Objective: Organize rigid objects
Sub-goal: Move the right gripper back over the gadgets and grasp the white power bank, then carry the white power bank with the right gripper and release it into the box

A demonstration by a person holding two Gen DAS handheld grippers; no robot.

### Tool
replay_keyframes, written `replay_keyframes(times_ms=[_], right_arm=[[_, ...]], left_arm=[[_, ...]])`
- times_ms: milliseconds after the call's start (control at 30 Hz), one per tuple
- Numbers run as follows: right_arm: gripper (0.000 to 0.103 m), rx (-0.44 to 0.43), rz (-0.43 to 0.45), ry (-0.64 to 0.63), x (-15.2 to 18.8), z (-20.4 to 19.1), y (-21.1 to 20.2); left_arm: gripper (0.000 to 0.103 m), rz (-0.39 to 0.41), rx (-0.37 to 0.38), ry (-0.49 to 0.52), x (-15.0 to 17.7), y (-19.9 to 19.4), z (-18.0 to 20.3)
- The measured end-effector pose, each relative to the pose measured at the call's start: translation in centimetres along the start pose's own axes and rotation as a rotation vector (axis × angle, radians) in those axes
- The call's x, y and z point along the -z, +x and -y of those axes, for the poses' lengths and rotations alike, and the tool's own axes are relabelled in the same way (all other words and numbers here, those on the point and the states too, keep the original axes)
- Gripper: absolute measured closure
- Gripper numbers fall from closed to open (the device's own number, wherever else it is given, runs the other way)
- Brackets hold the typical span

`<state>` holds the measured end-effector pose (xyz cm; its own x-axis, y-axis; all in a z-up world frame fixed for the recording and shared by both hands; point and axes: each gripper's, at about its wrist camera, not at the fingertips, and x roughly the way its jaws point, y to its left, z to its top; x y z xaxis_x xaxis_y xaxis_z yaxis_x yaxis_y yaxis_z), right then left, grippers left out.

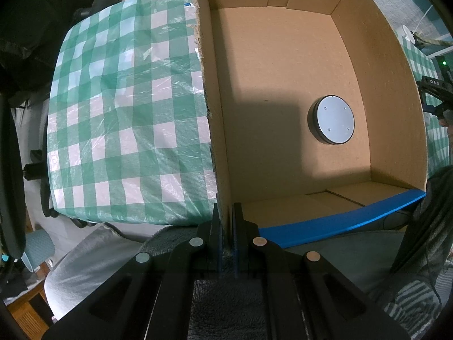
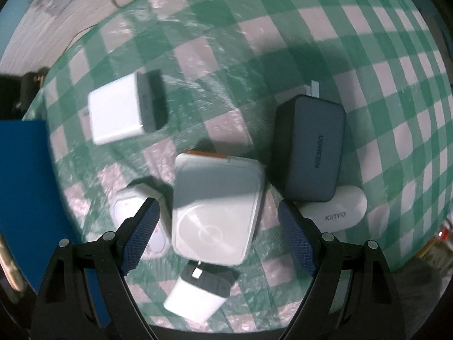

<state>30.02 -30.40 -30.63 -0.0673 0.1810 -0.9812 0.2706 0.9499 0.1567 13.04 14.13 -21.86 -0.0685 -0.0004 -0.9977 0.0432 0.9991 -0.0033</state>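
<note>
The left gripper (image 1: pixel 226 226) points straight down, its jaws clamped tight on the ragged top edge of the cardboard box (image 1: pixel 283 65), pinching the left wall near the corner closest to the camera. Ahead and to its right, on the smooth brown box floor, lies a round puck-shaped device (image 1: pixel 334 119) with a flat grey metal face, four small screws and a dark rim. Blue tape (image 1: pixel 339 221) lines the box's near rim. To the gripper's left the counter (image 1: pixel 119 113) spreads out under a glossy, wrinkled green-and-white checked plastic cloth.

The right gripper (image 2: pixel 219 236) points steeply down with jaws spread wide and gripping nothing, its blue textured pads (image 2: pixel 140 235) flanking a white, rounded-square wireless charger pad (image 2: pixel 216 209) with a ring marking and an orange edge; the picture is blurred and contact cannot be judged. Just ahead to the right lies a grey-blue rectangular charger (image 2: pixel 311 150) with metal prongs, resting partly over a white oval adapter (image 2: pixel 339 212). Ahead to the left sits a white cube charger (image 2: pixel 119 113) with a dark end. Under the left pad is a small white plug (image 2: pixel 130 212); nearest the camera lies a white-and-black adapter (image 2: pixel 198 294).
</note>
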Motion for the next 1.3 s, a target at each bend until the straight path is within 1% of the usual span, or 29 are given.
replay_keyframes(times_ms=[100,267,367,500,567,600,633,667,800,933,1000,1300], right_arm=[[0.018,-0.004,-0.014,0.014,-0.4,0.4,0.7],[0.016,0.024,0.012,0.017,-1.1,0.7,1.5],[0.016,0.100,0.014,-0.051,-1.1,-0.5,1.9],[0.017,0.100,0.024,-0.083,-0.9,-0.5,1.8],[0.022,0.098,0.034,-0.112,-0.3,-0.8,1.5],[0.031,0.092,0.042,-0.134,-0.2,-1.1,1.2],[0.036,0.106,0.041,-0.158,-0.2,-1.3,1.1],[0.037,0.104,0.046,-0.176,0.0,-1.4,0.9],[0.038,0.091,0.036,-0.210,0.1,-2.1,0.8],[0.039,0.077,0.048,-0.246,1.9,-1.7,-0.3],[0.040,0.078,0.051,-0.271,2.3,-1.6,-1.0],[0.040,0.092,0.108,-0.335,3.9,-2.5,-3.6]], left_arm=[[0.098,-0.002,-0.003,0.004,0.0,0.0,0.1],[0.098,-0.003,-0.002,0.004,-0.1,0.0,0.1],[0.098,-0.004,-0.004,0.005,-0.1,0.0,0.2],[0.098,-0.004,-0.004,0.007,-0.1,0.0,0.2],[0.098,-0.005,0.000,0.004,-0.1,0.0,0.2],[0.098,-0.005,0.001,0.004,-0.1,0.0,0.2],[0.098,-0.006,0.001,0.004,-0.2,0.0,0.1],[0.098,-0.006,0.001,0.004,-0.2,0.0,0.1],[0.098,-0.003,0.001,0.006,-0.2,0.0,0.1],[0.098,-0.005,0.001,0.006,-0.1,0.0,0.1],[0.098,-0.005,-0.001,0.009,-0.1,0.1,0.2],[0.098,-0.004,0.000,0.008,0.0,0.1,0.2]])
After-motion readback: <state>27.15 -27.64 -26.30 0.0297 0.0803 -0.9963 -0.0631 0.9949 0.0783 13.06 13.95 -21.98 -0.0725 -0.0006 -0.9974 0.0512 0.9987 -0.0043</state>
